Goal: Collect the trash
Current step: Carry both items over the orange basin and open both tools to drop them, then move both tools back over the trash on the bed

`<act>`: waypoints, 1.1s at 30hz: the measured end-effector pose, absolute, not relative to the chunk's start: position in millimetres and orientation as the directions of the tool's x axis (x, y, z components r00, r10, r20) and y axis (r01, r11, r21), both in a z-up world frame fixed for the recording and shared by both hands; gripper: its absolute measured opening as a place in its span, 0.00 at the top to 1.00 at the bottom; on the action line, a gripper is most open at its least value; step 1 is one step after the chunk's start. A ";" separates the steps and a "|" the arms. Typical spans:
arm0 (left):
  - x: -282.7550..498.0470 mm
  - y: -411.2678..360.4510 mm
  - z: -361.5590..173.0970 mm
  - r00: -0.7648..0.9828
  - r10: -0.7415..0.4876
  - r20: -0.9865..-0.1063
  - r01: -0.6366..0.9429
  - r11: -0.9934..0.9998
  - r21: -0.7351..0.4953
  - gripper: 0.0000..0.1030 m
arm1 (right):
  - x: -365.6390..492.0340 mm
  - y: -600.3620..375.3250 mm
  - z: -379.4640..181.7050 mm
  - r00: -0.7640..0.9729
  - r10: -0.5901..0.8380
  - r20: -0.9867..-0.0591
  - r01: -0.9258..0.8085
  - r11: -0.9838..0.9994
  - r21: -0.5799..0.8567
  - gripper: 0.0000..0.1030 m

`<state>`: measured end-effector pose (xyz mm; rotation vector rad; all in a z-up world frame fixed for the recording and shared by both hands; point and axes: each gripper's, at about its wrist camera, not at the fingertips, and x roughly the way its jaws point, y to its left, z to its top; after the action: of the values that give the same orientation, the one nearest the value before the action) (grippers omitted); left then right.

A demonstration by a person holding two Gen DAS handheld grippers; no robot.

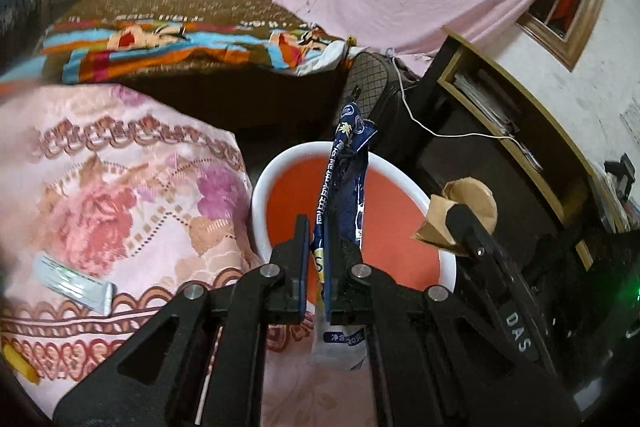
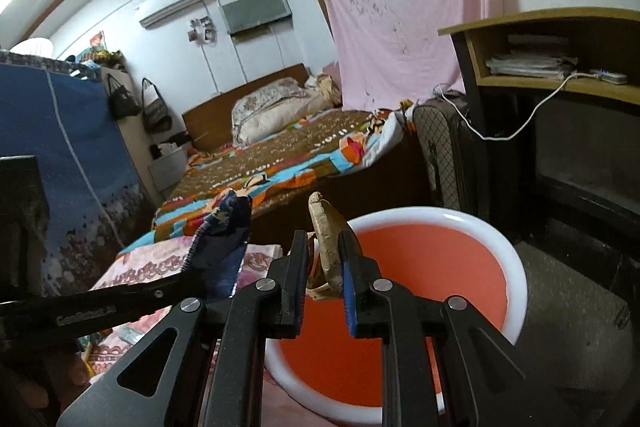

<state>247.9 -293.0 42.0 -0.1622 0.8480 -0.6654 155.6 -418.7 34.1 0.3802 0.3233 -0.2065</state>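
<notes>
A round bin with a white rim and orange inside stands on the floor beside a pink floral cloth; it also shows in the right wrist view. My left gripper is shut on a dark blue snack wrapper and holds it upright above the bin. The wrapper also shows in the right wrist view. My right gripper is shut on a crumpled brown paper piece over the bin's near rim. That paper shows in the left wrist view, right of the wrapper.
A pink floral cloth covers the surface at left, with a silver sachet and a yellow scrap on it. A bed lies behind. A dark suitcase and a wooden desk stand to the right.
</notes>
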 end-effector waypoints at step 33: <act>200.1 -179.9 73.7 0.829 -0.397 -0.394 0.324 0.915 -0.239 0.31 | 141.4 -379.5 64.3 0.984 -0.104 -0.143 0.140 0.953 0.270 0.27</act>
<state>200.1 -179.9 73.7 -0.1648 0.4528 -0.3845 141.4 -379.5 64.3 0.2834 0.1284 -0.1247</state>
